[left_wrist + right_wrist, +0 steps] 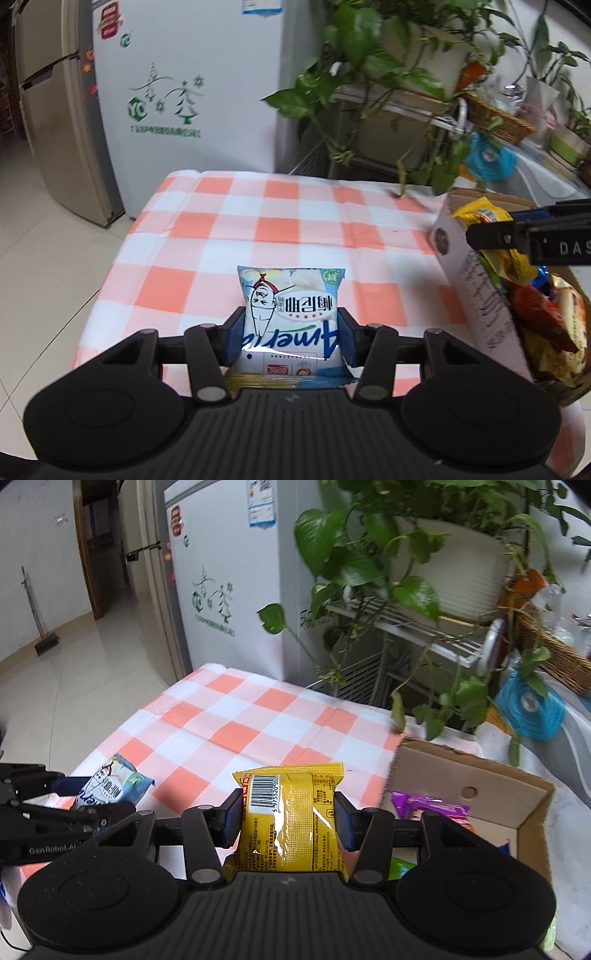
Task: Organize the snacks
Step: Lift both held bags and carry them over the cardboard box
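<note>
My left gripper (291,338) is shut on a blue and white snack packet (291,317), held above the checked tablecloth (258,229). It also shows at the left of the right wrist view (110,788). My right gripper (288,821) is shut on a yellow snack packet (291,812), held just left of the open cardboard box (480,775). In the left wrist view the box (476,295) stands at the right, with several snack packets inside, and the right gripper's fingers (495,234) hold the yellow packet (480,214) over it.
A white fridge (184,85) stands behind the table. A potted plant on a wire rack (424,583) hangs its leaves over the table's far right corner. A wicker basket (554,653) and a blue fan (528,709) sit at the right. Tiled floor lies to the left.
</note>
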`<state>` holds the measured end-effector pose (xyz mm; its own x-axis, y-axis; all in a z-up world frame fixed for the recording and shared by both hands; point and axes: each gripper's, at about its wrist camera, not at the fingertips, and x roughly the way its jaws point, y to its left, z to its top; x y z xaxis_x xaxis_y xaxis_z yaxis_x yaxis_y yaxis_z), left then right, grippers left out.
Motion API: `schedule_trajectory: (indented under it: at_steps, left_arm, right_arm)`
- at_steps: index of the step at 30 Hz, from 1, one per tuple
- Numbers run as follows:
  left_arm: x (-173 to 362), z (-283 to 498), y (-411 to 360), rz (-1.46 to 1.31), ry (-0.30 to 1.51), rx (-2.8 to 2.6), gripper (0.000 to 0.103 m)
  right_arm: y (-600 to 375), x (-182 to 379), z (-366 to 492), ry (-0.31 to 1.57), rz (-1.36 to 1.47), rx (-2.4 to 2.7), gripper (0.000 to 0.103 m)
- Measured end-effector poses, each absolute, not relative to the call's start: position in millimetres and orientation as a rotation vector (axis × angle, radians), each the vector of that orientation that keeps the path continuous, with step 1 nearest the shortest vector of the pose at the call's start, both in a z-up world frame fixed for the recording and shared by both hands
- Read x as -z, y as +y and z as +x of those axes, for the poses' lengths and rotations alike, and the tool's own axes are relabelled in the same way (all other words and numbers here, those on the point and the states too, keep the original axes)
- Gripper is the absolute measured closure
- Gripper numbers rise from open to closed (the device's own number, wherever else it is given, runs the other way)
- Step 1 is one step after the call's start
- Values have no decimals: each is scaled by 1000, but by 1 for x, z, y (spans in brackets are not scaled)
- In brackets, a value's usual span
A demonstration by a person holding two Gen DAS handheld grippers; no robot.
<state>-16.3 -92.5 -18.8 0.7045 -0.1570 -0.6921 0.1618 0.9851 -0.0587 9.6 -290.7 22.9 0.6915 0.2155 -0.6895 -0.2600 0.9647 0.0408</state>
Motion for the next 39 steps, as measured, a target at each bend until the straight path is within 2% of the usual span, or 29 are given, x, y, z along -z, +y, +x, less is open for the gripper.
schedule_trajectory:
  at_steps: [18, 39]
  left_arm:
    - [2, -30, -149, 18, 736, 291, 54]
    - [-7, -13, -246, 5, 725, 454, 54]
  right_arm:
    - [-374, -44, -21, 675, 45, -102, 46]
    - [-410, -46, -13, 659, 156, 16, 46]
